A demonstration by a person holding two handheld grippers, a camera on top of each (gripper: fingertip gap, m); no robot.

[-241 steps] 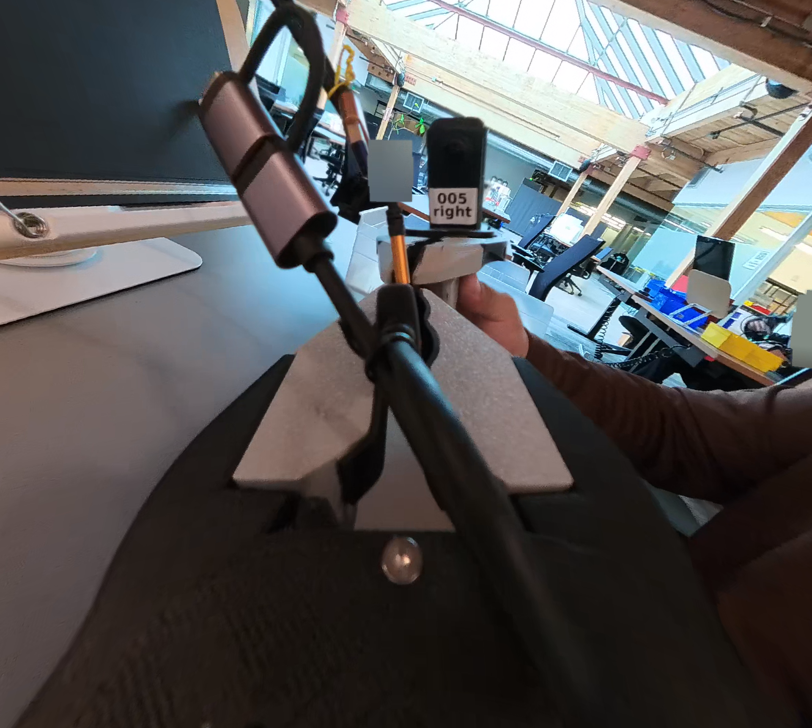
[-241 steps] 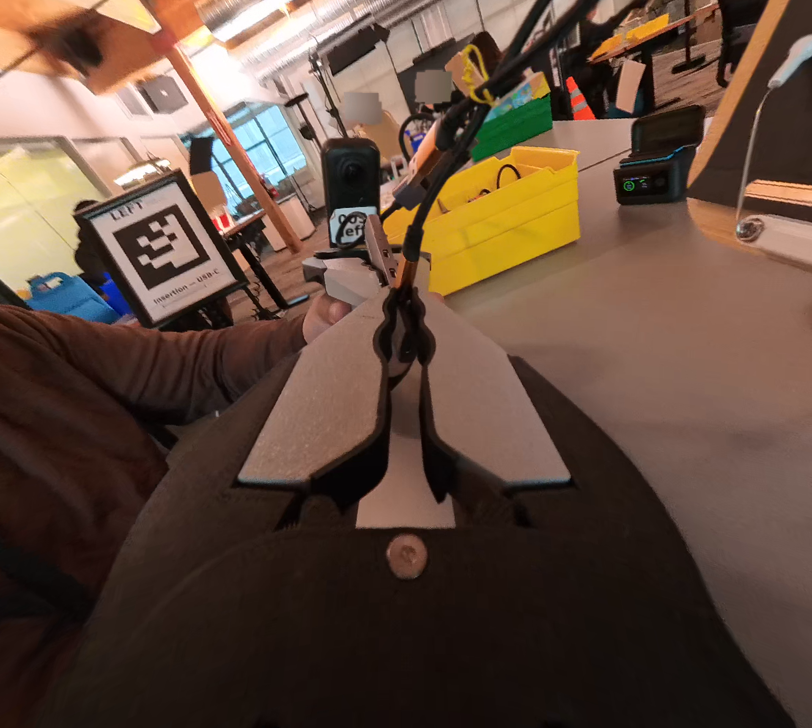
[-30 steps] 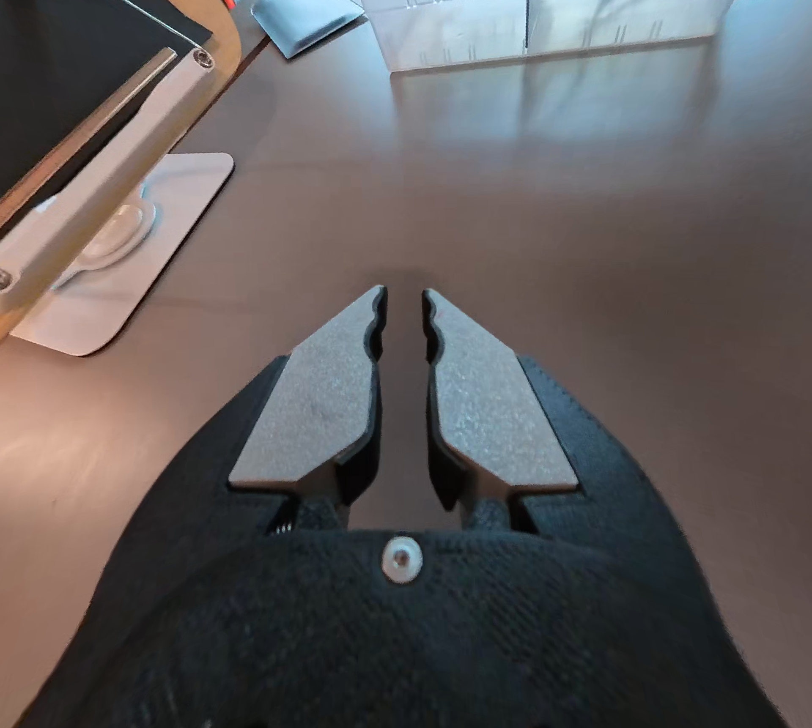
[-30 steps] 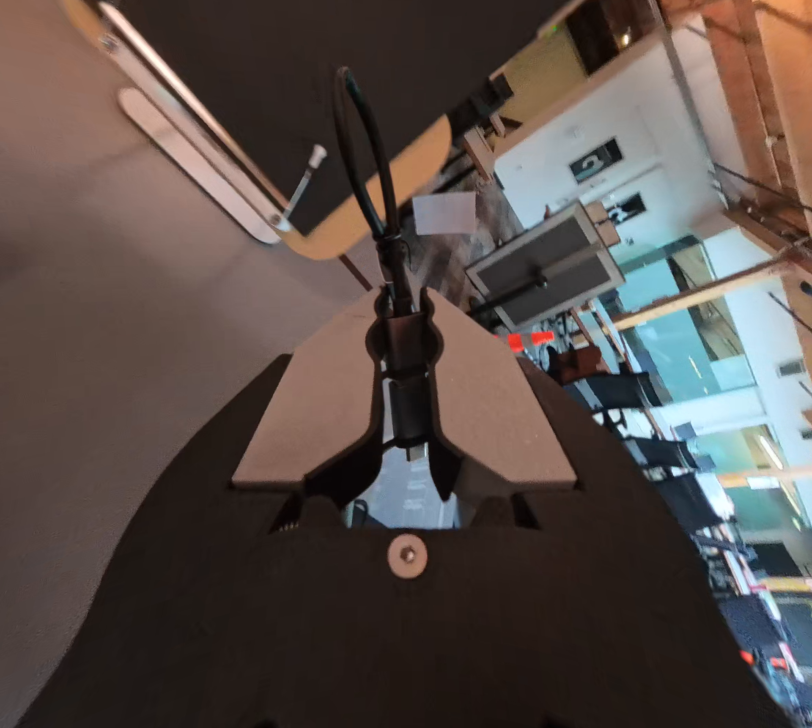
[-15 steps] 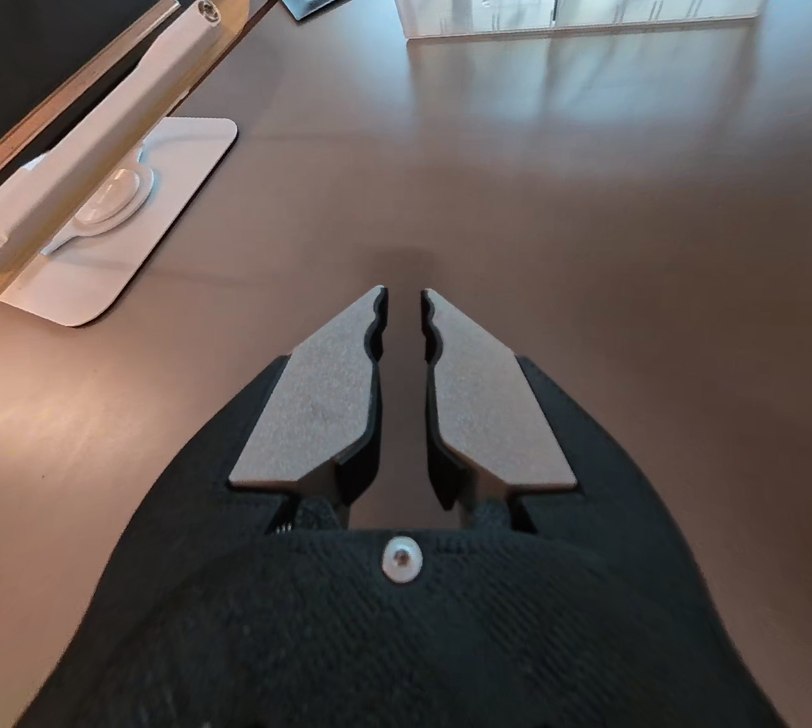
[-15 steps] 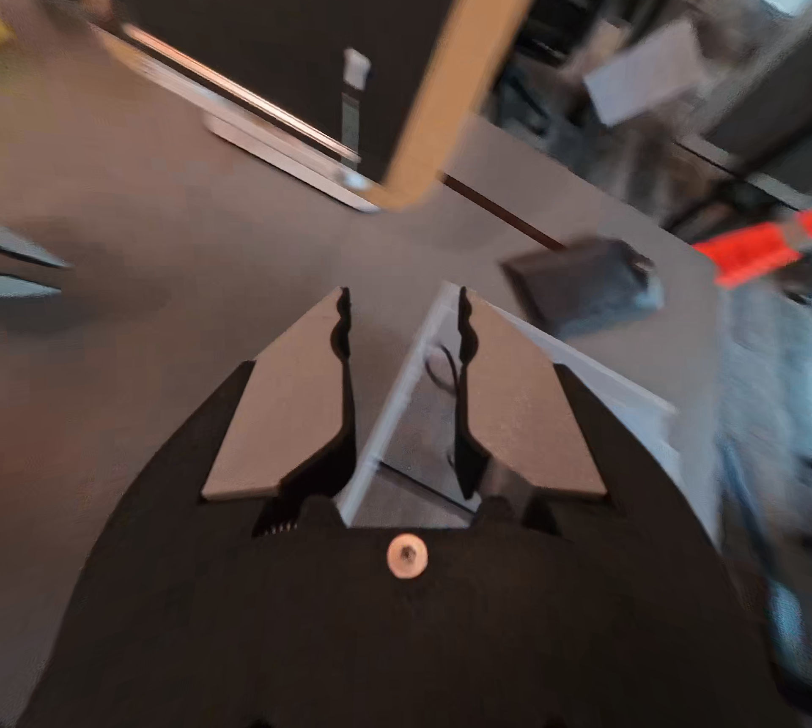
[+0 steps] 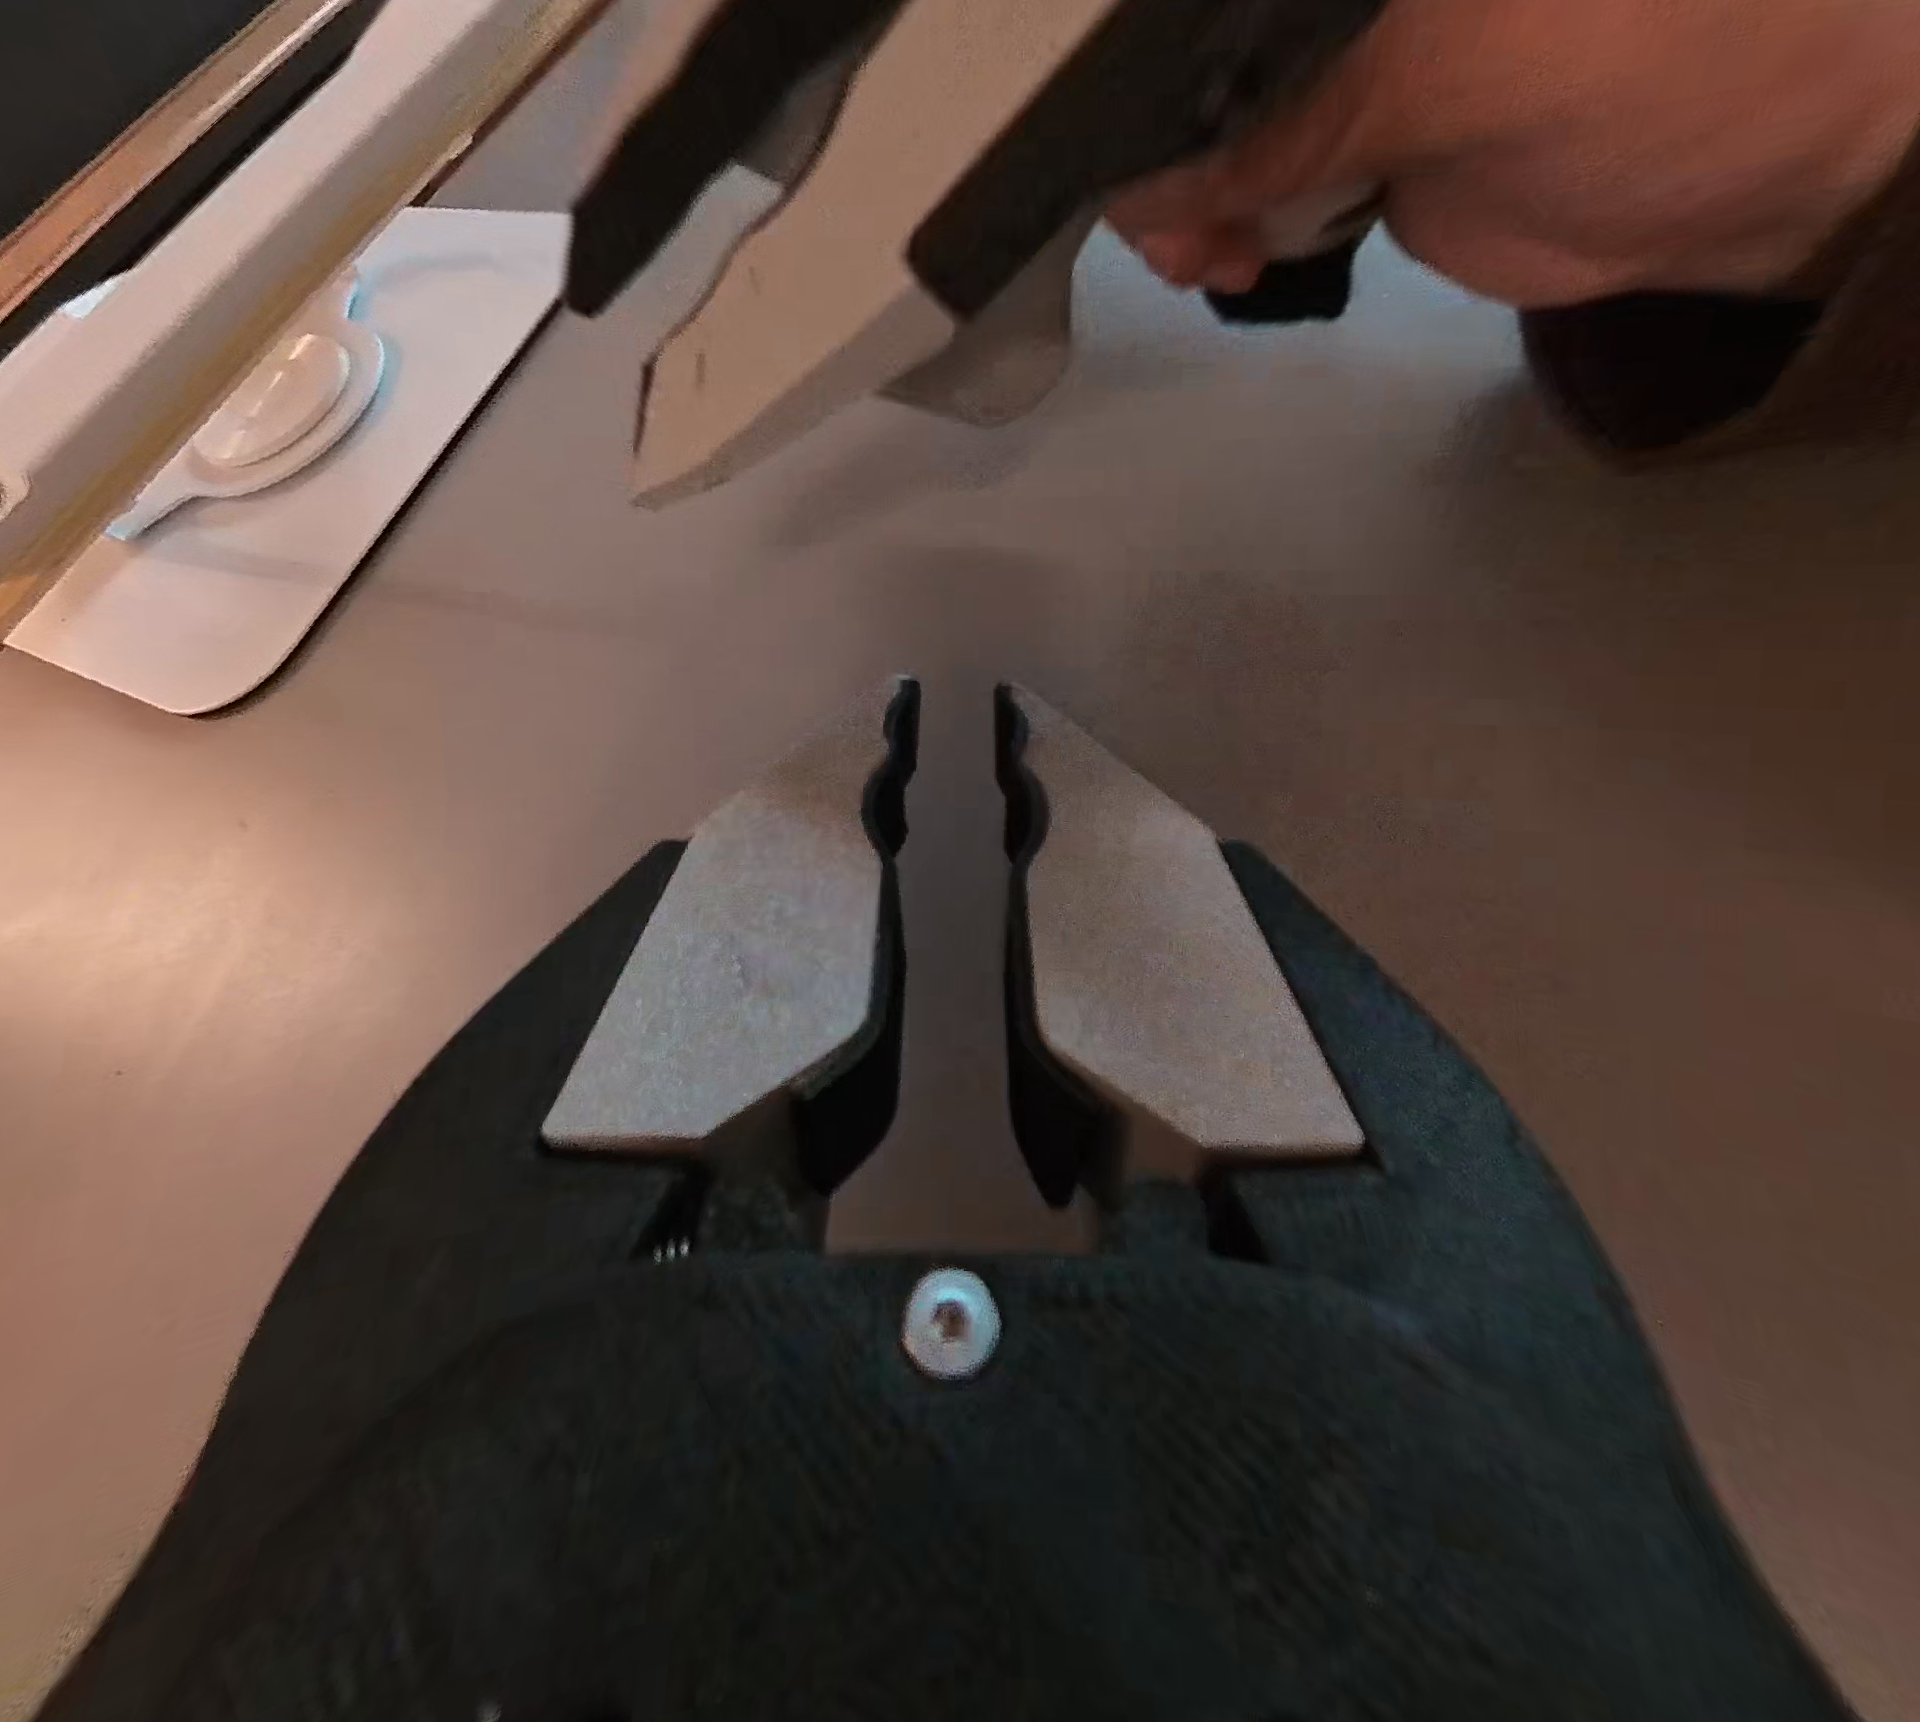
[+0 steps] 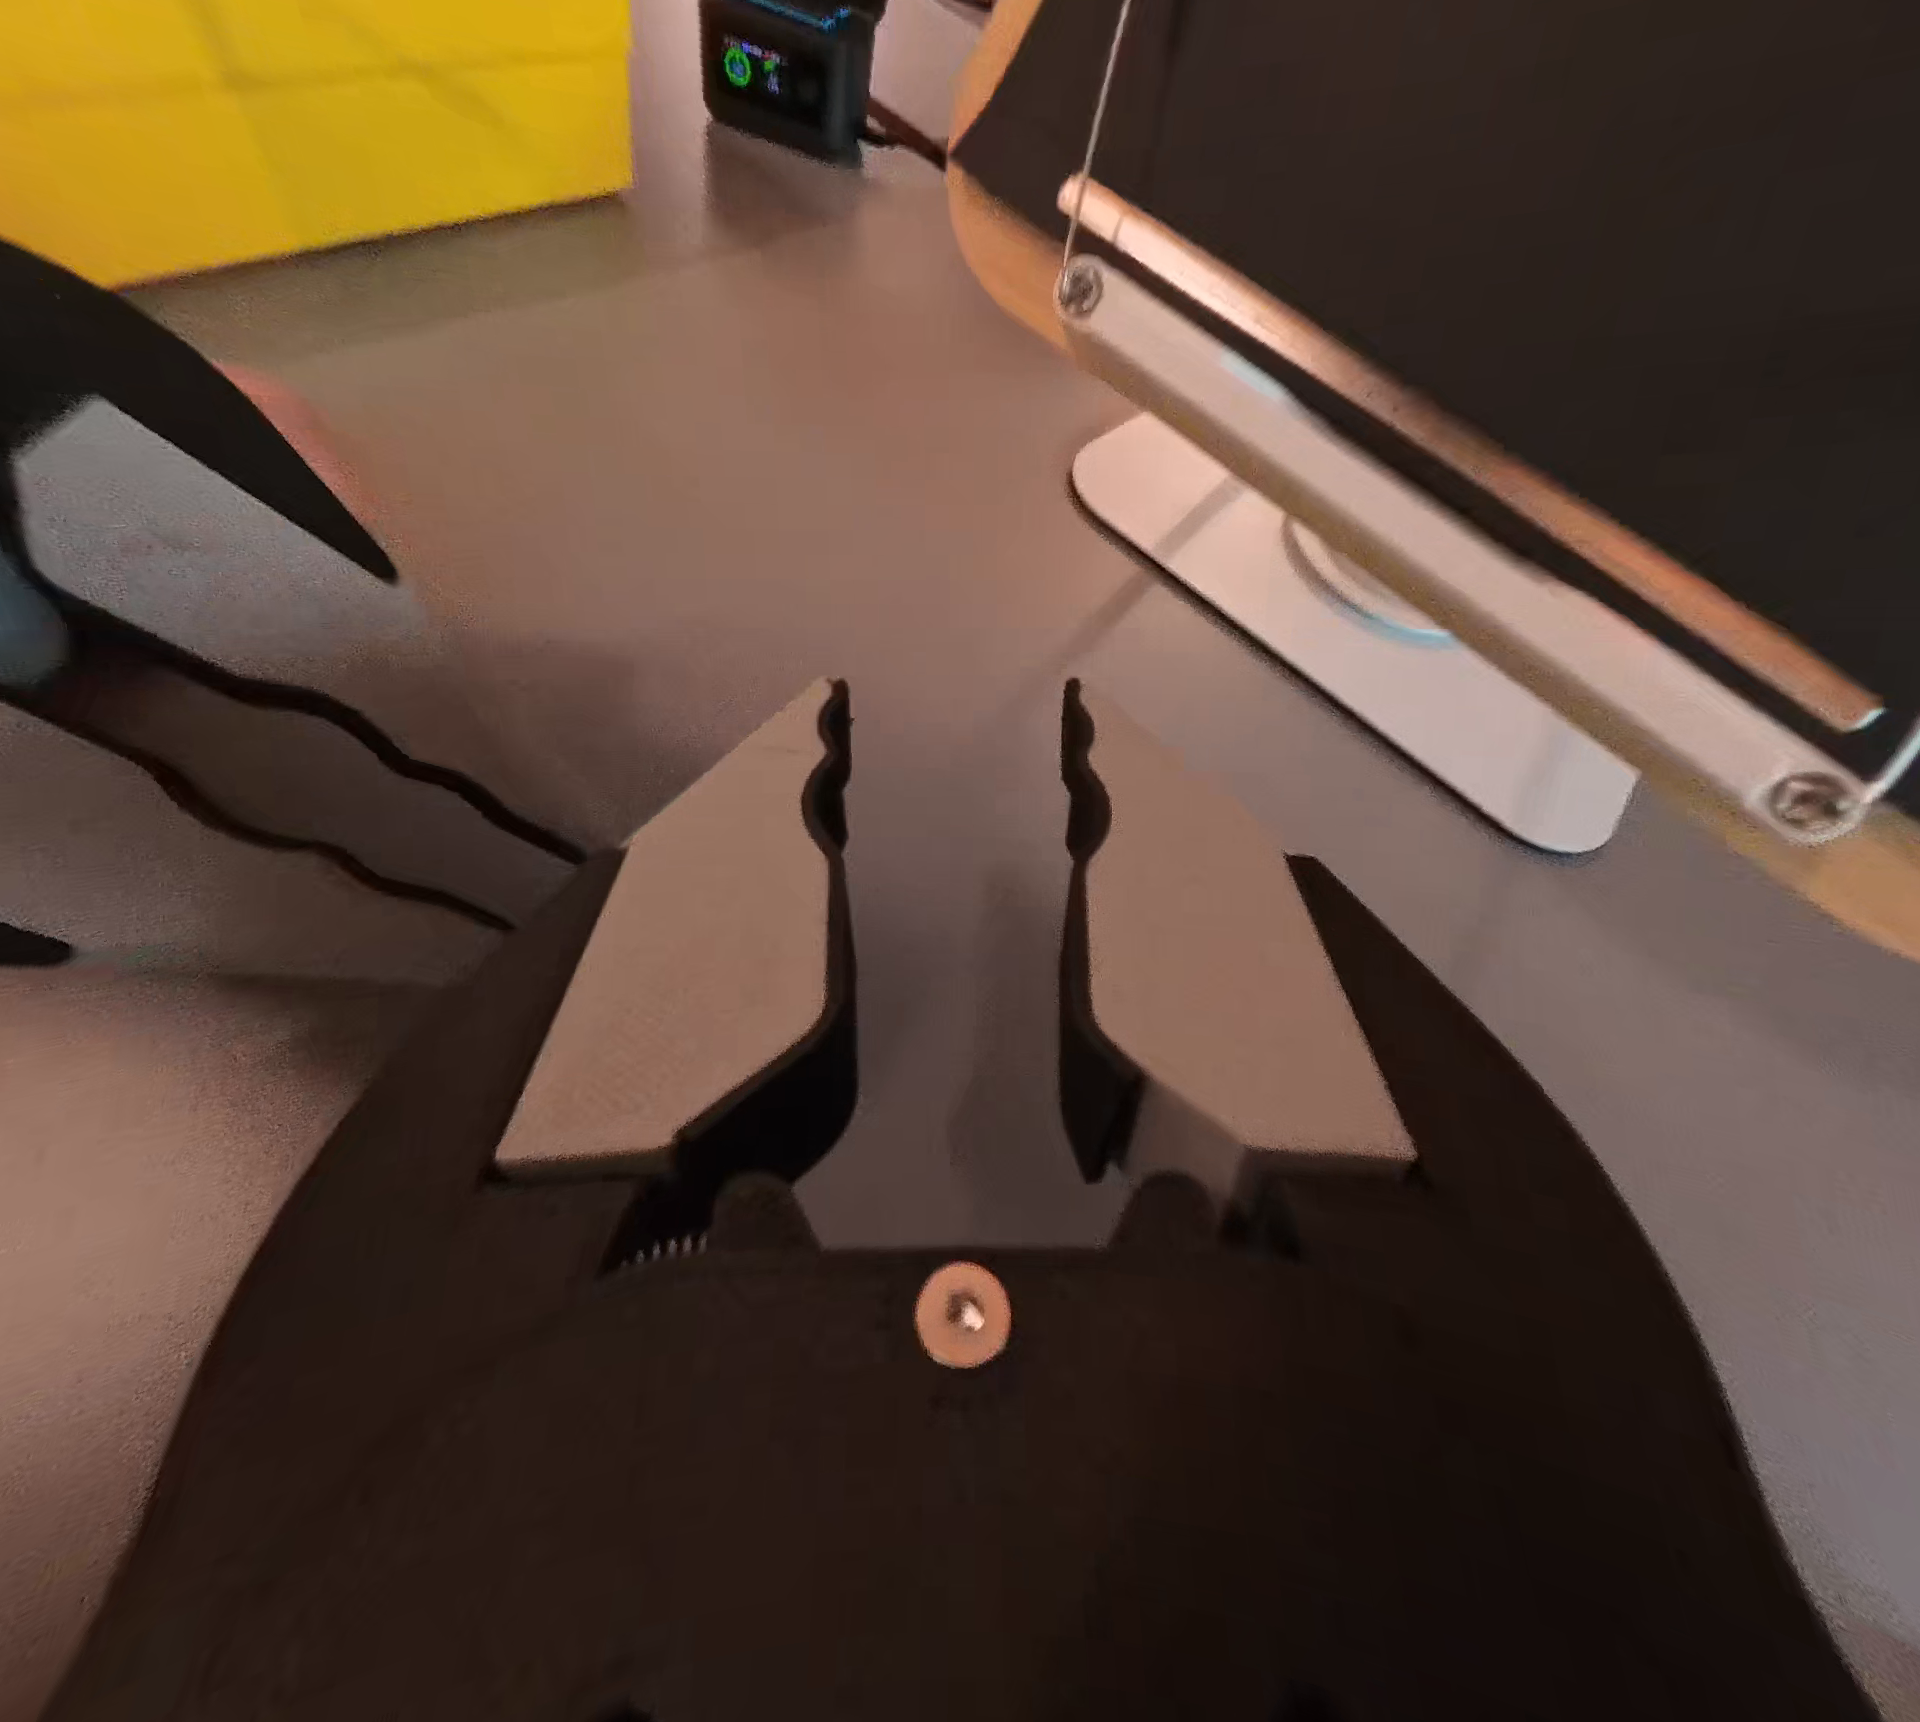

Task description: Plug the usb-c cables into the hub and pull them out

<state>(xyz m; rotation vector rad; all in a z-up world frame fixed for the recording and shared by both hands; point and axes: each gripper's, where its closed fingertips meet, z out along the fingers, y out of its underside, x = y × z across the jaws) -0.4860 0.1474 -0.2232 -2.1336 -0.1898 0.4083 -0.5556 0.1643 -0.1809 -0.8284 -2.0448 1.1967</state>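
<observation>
No usb-c cable or hub shows clearly in either view. My left gripper [image 7: 956, 701] hovers low over the brown table [image 7: 1455, 841], its jaws a narrow gap apart with nothing between them. My right gripper [image 8: 954, 706] is open and empty, low over the same table. It also shows in the left wrist view [image 7: 831, 415], just ahead of the left gripper and pointing down, held by a hand [image 7: 1610, 62]. The left gripper shows blurred at the left edge of the right wrist view [image 8: 114, 509], with dark wavy lines [image 8: 343, 737] beside it that I cannot identify.
A black panel with a tan rim [image 8: 1558, 62] leans on a white stand with a flat base [image 8: 1351, 633], also seen in the left wrist view [image 7: 260, 446]. A yellow bin [image 8: 312, 62] and a small dark device with a lit screen [image 8: 779, 62] stand farther back. The right tips stand about 20 centimetres off the flat base [image 8: 1351, 633]. It turns up in the left wrist view [image 7: 400, 415] as well.
The right gripper let go of the black cable it held a second ago, opened, and swung down to the table in front of the left gripper. The left gripper barely moved.
</observation>
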